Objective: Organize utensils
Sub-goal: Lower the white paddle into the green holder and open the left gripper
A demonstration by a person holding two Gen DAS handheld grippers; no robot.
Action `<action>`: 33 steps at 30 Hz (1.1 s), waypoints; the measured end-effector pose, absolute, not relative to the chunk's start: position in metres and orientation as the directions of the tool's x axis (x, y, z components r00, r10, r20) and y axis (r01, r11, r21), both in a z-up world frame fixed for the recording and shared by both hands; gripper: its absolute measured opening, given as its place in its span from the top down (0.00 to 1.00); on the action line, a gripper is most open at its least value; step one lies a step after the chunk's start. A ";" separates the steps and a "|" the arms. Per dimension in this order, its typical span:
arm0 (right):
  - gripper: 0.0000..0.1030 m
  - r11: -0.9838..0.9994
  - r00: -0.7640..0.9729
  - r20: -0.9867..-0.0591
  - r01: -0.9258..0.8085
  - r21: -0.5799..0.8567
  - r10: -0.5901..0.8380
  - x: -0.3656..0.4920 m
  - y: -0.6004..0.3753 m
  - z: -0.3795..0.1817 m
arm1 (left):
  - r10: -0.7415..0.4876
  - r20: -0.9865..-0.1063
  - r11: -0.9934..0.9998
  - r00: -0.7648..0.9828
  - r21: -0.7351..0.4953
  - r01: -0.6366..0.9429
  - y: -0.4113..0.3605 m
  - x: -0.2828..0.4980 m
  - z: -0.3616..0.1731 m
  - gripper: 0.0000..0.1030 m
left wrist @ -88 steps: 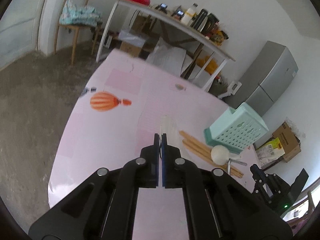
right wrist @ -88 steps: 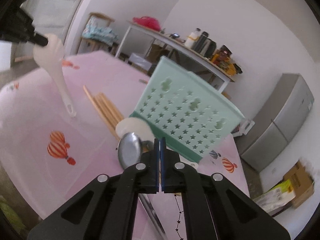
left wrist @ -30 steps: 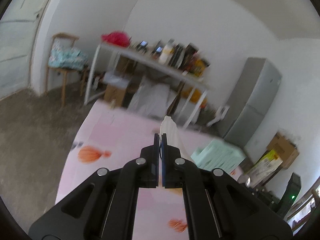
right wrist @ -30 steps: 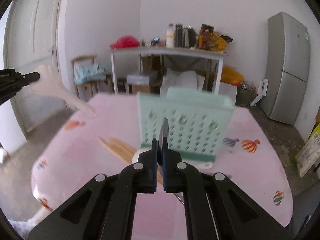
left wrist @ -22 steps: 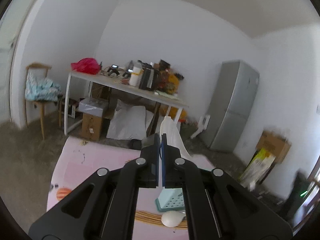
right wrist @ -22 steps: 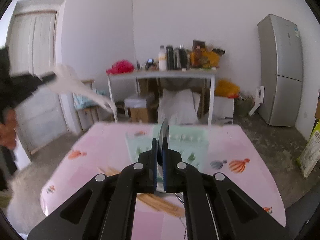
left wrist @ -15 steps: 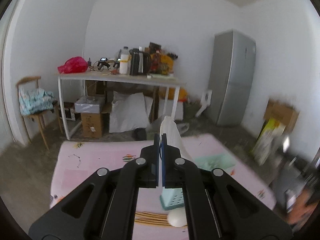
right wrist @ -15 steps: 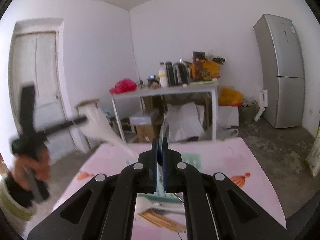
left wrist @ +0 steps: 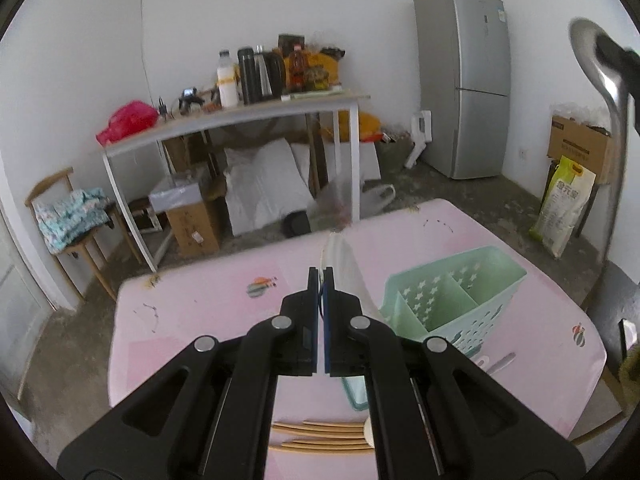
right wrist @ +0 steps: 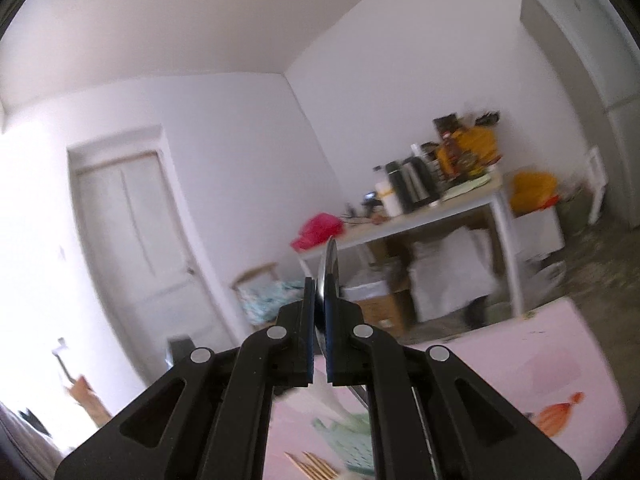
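Spoons hang handle-down for dropping: left gripper (left wrist: 321, 280) pinches a white plastic spoon (left wrist: 345, 264) over the mint utensil caddy (left wrist: 448, 304) on the counter (left wrist: 460, 236); right gripper (right wrist: 319, 296) clamps a steel spoon (right wrist: 329, 268). Chopsticks (left wrist: 320, 436) lie loose.

Left claw (left wrist: 320, 280) clamped shut — right claw (right wrist: 319, 292) likewise.

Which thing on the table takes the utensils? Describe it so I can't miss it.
On the pink table, right of the left hand-held gripper, stands a mint-green basket. Star-shaped holes and inner dividers set it apart from the wooden chopsticks lying flat nearer the camera.
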State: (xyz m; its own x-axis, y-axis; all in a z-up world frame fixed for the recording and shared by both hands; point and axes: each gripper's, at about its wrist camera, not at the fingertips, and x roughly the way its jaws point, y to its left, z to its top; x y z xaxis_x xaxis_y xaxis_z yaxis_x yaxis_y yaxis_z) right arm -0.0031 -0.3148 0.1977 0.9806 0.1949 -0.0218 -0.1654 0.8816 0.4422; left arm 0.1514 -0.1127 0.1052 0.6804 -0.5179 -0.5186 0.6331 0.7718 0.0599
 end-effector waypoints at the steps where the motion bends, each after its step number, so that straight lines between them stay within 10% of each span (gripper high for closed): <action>1: 0.96 0.870 0.977 -0.012 -0.183 0.458 0.211 0.004 -0.318 0.196 | -0.520 -0.525 0.772 0.674 0.049 0.634 -0.113 0.155 0.103 0.99; 21: 0.96 0.781 0.938 -0.135 -0.180 0.599 0.319 0.103 -0.350 0.077 | -0.659 -0.425 0.739 0.620 -0.214 0.638 -0.070 0.161 0.090 0.79; 33: 0.95 0.813 0.954 -0.216 -0.047 0.580 0.210 0.074 -0.360 0.060 | -0.594 -0.437 0.801 0.676 -0.242 0.547 -0.019 0.132 0.064 0.51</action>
State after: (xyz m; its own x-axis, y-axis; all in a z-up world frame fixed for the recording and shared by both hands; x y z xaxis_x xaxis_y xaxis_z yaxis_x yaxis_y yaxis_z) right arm 0.0737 -0.3599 0.0599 0.9537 0.2096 -0.2159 -0.0473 0.8131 0.5803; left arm 0.1317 -0.0192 0.0636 0.6758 -0.5937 -0.4368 0.5474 0.8012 -0.2419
